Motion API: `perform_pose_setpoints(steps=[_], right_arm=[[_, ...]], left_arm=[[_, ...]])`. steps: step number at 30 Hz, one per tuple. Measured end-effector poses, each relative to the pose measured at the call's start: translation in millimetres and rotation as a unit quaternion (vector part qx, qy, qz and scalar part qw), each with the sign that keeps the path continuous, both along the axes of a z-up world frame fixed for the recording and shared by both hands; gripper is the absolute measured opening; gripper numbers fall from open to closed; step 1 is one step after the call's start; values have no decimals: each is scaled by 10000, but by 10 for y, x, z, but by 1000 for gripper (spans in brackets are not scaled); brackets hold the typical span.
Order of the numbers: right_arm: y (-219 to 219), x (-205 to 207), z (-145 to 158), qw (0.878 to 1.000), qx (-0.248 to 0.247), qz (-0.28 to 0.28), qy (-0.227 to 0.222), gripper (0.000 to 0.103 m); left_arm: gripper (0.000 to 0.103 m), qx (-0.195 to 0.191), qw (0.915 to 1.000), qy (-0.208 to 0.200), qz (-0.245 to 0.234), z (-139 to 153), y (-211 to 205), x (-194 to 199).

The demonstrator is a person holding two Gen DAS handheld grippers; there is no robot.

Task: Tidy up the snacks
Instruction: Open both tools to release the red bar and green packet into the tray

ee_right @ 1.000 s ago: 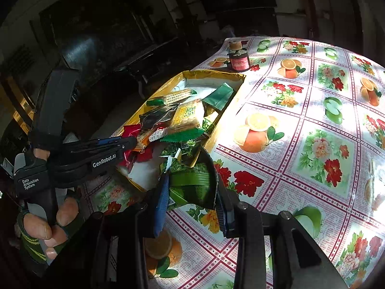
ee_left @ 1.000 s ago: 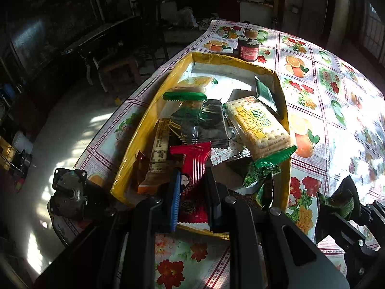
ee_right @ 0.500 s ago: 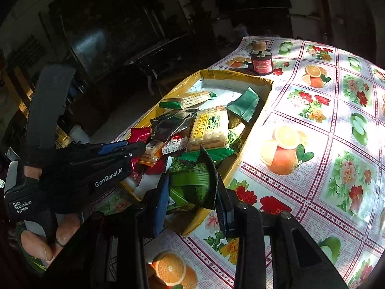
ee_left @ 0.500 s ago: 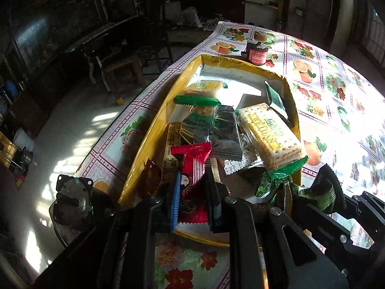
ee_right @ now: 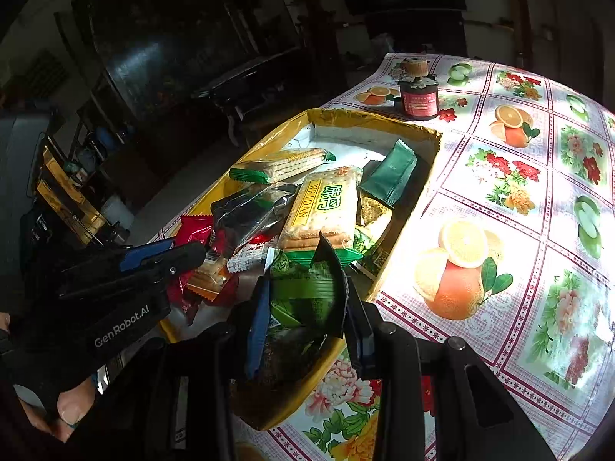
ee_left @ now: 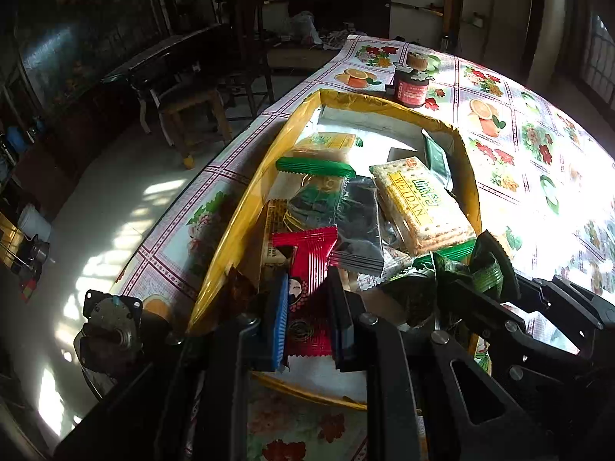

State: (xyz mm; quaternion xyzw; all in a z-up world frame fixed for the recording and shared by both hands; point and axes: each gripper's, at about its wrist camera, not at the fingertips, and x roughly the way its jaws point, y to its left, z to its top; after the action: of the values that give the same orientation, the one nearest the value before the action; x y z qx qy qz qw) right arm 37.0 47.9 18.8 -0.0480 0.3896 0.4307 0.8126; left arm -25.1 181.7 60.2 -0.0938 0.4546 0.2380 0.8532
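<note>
A yellow-rimmed box [ee_left: 246,207] on the flowered tablecloth holds several snack packs, among them a WEIDAN cracker pack [ee_left: 419,203] and a dark green sachet [ee_right: 390,176]. My left gripper [ee_left: 306,299] is shut on a red packet [ee_left: 307,253] that stands over the box's near end. My right gripper [ee_right: 305,299] is shut on a crumpled green packet [ee_right: 303,292] above the box's near right corner. The left wrist view shows that green packet [ee_left: 486,269] just right of the red one. In the right wrist view the left gripper [ee_right: 192,255] reaches in from the left, a hand behind it.
A small dark jar with a red label [ee_right: 419,96] stands on the table just beyond the box's far end. The tablecloth [ee_right: 499,230] spreads to the right of the box. The table edge runs along the box's left side, with floor, a stool [ee_left: 192,103] and dark furniture beyond.
My right gripper has carried the green packet leftward, from over the tablecloth to over the box's near right corner. My left gripper has stayed put with the red packet.
</note>
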Motion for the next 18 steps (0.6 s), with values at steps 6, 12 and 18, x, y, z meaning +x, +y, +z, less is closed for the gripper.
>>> perform_pose_setpoints(steps=[6, 12, 18], right_arm=[[54, 140, -12, 10000, 22, -27, 19, 35], [88, 290, 10, 9999, 59, -80, 18, 35], [147, 441, 3, 9998, 94, -126, 76, 35]], left_arm=[[20, -20, 10000, -15, -12, -26, 3, 75], [20, -57, 10000, 0, -33, -53, 17, 176], [20, -118, 9999, 43, -77, -103, 5, 315]])
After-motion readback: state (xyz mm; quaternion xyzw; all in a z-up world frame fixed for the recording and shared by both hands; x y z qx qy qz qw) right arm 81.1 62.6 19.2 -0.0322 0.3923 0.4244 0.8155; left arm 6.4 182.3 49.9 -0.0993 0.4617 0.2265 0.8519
